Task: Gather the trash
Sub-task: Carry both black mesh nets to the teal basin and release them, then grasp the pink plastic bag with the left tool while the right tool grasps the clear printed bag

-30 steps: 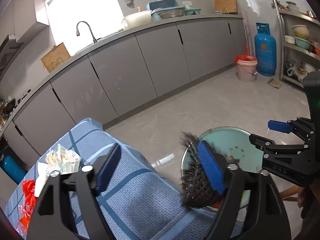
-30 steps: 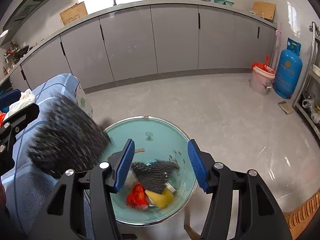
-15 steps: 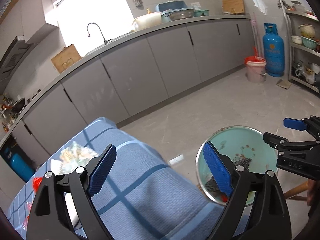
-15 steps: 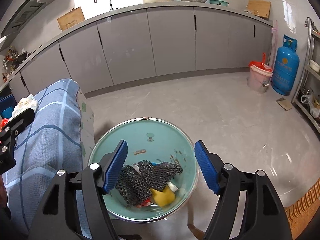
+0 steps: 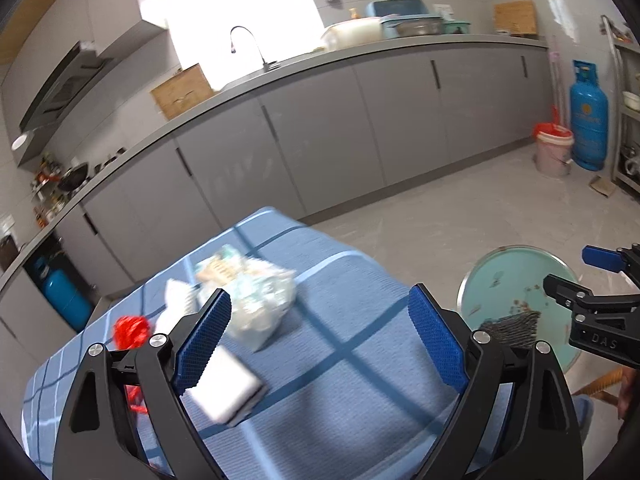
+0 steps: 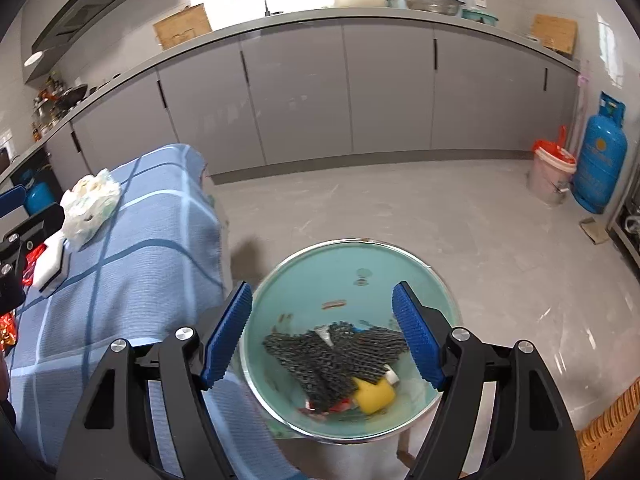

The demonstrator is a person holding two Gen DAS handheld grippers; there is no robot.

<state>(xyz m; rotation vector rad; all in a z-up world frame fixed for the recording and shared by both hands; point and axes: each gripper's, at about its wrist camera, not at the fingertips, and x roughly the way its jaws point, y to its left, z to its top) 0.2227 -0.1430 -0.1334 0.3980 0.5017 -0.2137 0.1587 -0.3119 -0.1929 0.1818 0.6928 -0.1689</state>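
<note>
A teal bin (image 6: pixel 436 292) stands on the floor beside the blue checked tablecloth (image 6: pixel 140 248). It holds black foam netting (image 6: pixel 336 356), a yellow piece (image 6: pixel 374 396) and red scraps. My right gripper (image 6: pixel 322 334) hangs open and empty over the bin. My left gripper (image 5: pixel 320 340) is open and empty above the table. Under it lie a crumpled plastic bag (image 5: pixel 256 300), a white sponge block (image 5: pixel 224 392) and a red wrapper (image 5: pixel 130 330). The bin also shows at the right of the left wrist view (image 5: pixel 508 272).
Grey kitchen cabinets (image 6: pixel 300 92) run along the back wall. A blue gas cylinder (image 6: pixel 600 160) and a pink bucket (image 6: pixel 550 176) stand at the far right. A woven stool edge (image 6: pixel 608 432) sits at the lower right. Another red wrapper (image 6: pixel 8 330) lies at the table's left.
The black netting left my left gripper and dropped into the bin. My left gripper swung left, back over the table and its trash. The right gripper stayed over the bin.
</note>
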